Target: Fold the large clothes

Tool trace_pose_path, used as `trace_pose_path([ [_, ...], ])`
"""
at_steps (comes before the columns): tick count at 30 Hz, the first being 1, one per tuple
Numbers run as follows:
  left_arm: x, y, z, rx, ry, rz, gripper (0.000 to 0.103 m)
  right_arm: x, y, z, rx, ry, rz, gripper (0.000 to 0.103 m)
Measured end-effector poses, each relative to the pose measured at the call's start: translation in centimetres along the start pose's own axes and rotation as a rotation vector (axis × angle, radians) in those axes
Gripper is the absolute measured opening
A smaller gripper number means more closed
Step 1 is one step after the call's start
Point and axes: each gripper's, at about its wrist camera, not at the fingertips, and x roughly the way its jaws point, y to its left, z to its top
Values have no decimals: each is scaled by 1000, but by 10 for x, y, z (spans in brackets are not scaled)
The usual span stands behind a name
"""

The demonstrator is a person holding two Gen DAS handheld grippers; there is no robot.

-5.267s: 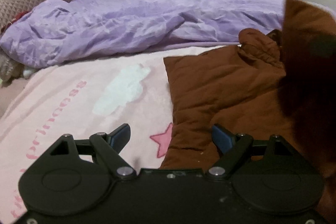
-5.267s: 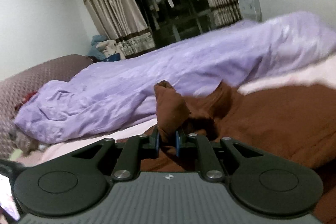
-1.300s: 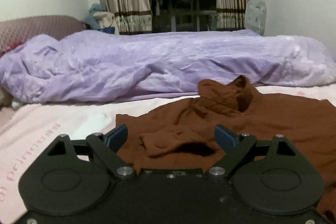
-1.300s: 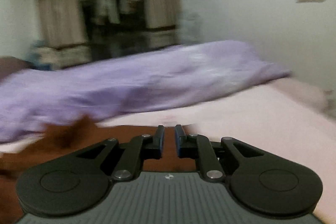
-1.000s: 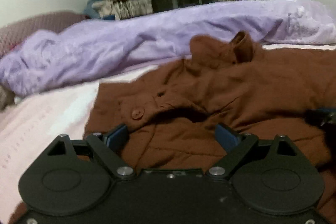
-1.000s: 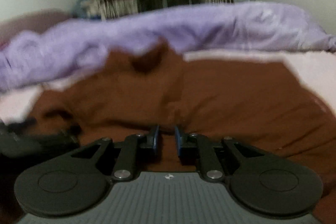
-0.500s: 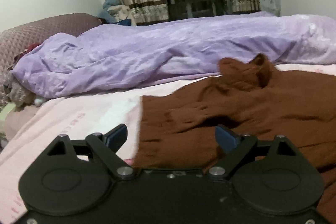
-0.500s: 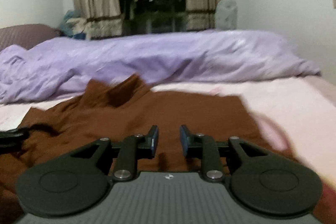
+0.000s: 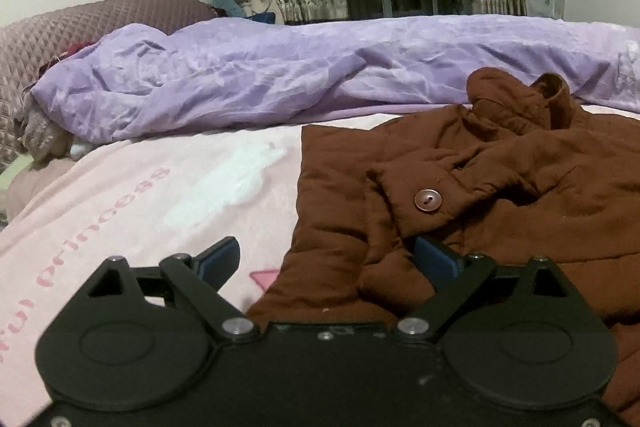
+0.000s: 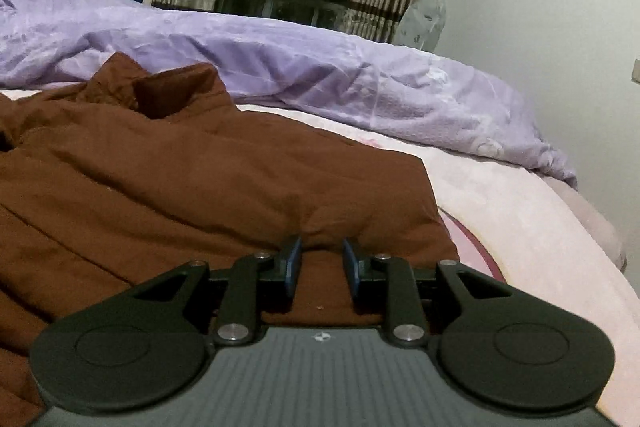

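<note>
While your left gripper (image 9: 326, 261) hangs wide open, its jaws just spread further, the left edge of the brown coat (image 9: 500, 187) lies between them on the pink blanket (image 9: 120, 195), ungripped. In the right wrist view, your right gripper (image 10: 319, 263) stands partly open, jaws just widened, over the brown coat's right corner, pads not pressing. Purple duvet (image 10: 280, 67) lies behind.
</note>
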Motion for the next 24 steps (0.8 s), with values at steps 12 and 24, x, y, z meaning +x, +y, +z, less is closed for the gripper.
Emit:
trace_pose_path([
  [12,-69,33,36,45,-49,-47,96,-66,-81,17,258,-28,54,33],
  [24,4,43,-10,-13,97,-57,98,-15,-90,-19,257,103,30,27],
])
